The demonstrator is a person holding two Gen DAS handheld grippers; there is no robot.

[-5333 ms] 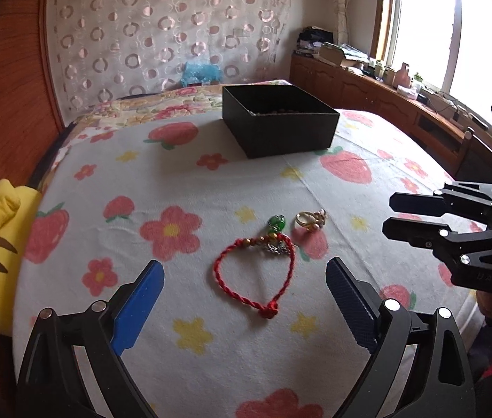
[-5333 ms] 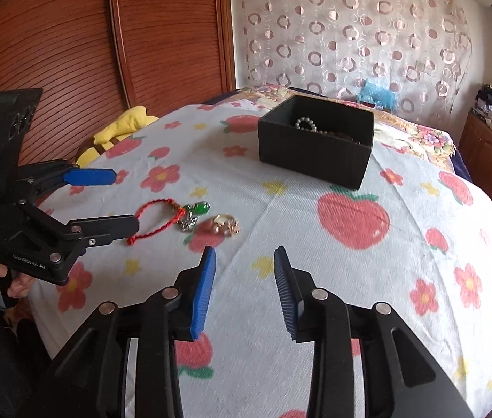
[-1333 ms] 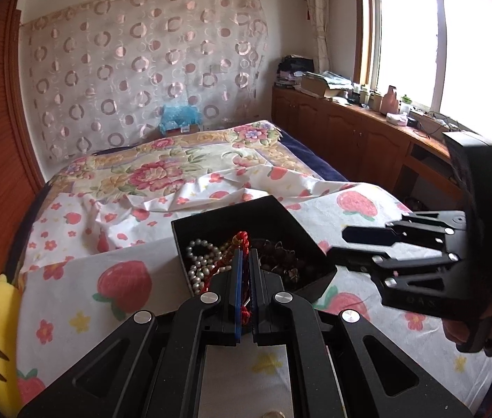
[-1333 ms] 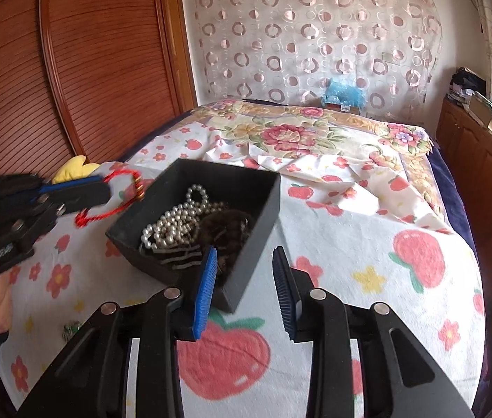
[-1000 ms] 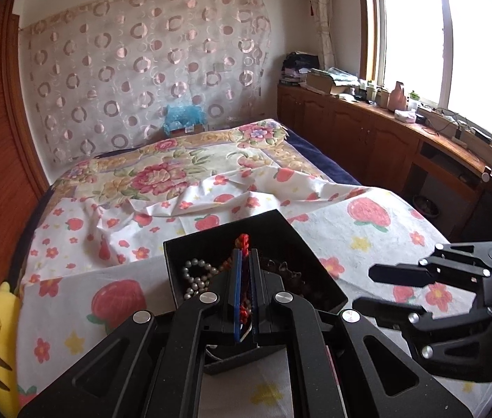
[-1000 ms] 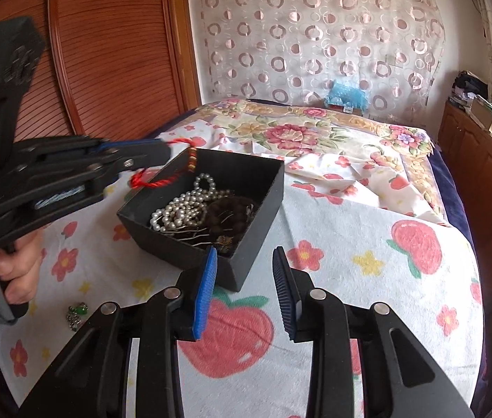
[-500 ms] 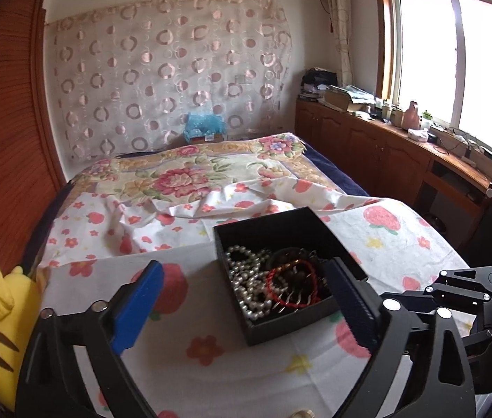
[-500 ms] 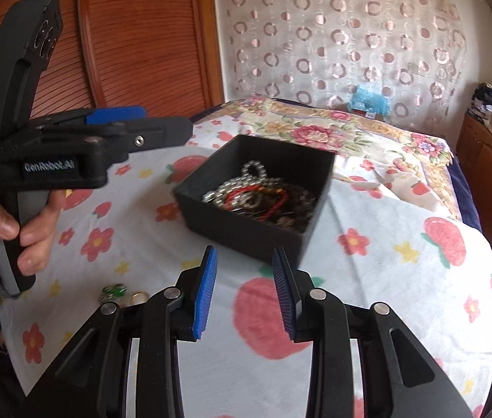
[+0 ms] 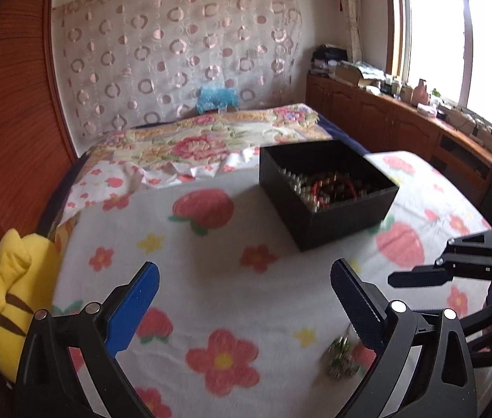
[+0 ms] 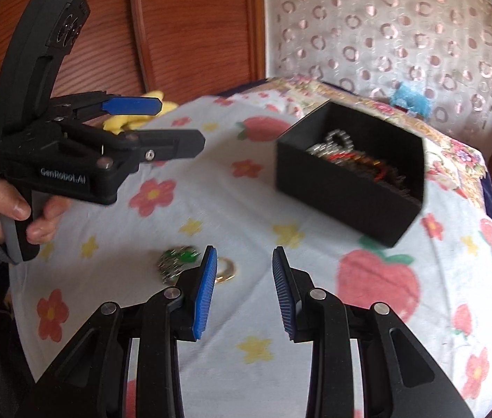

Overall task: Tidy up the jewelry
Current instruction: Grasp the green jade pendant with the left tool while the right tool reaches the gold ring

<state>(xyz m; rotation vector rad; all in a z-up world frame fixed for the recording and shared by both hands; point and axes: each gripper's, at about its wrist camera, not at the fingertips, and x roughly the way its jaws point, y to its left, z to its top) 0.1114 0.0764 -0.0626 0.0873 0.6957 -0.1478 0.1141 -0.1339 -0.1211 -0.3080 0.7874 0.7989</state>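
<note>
Retreated from the black box (image 9: pixel 329 193), both grippers (left (image 9: pixel 246 299), right (image 10: pixel 244 289)) gape empty; bracelet (image 9: pixel 333 188) seemingly inside.

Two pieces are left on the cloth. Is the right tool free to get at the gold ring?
Probably yes. The right tool is open and empty, and the gold ring lies bare on the cloth just by its left finger. The green charm sits beside the ring, and the left tool hangs off to the side.

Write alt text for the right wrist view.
The open right gripper hovers over a green charm and a gold ring on a flower-print bedspread. The empty left gripper is held at left; a black jewelry box sits beyond.
</note>
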